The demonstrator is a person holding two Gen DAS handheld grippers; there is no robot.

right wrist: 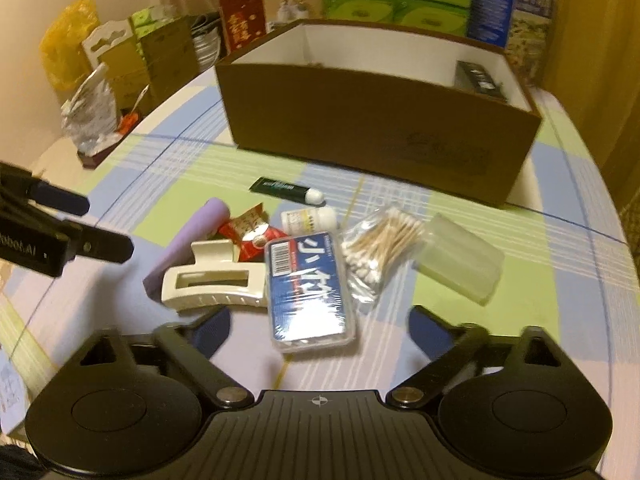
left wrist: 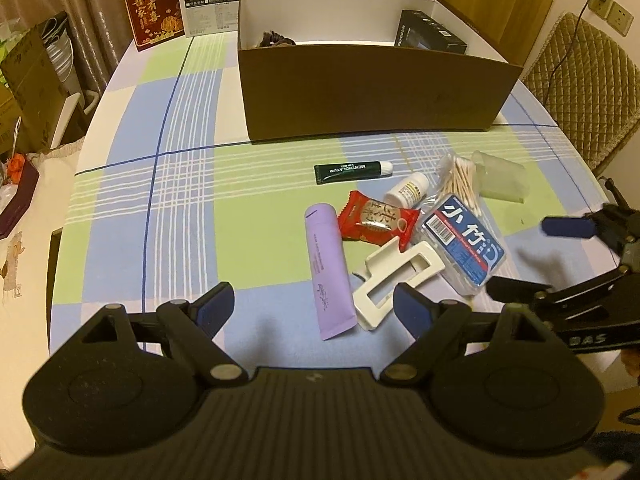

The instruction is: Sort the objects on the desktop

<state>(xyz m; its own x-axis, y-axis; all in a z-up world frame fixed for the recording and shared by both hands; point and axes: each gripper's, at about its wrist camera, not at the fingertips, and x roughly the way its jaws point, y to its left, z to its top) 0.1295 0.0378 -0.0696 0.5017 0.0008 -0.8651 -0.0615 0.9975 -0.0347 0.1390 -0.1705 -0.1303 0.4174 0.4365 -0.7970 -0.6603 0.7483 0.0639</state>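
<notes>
The right claw (right wrist: 320, 326) is wide open, holding nothing, just above the blue box (right wrist: 307, 288); the left claw (left wrist: 314, 306) is open too, over the purple tube (left wrist: 329, 270); go down slowly, pinch each thing's sides, then carry it to the brown box (right wrist: 380, 136).

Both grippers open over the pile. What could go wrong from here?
1. The clip overlaps the purple tube and candy; a grab there may drag its neighbours.
2. The swabs are in a loose clear bag touching the blue case; the fingers may slip.
3. The left gripper and right gripper are close and could collide.
</notes>
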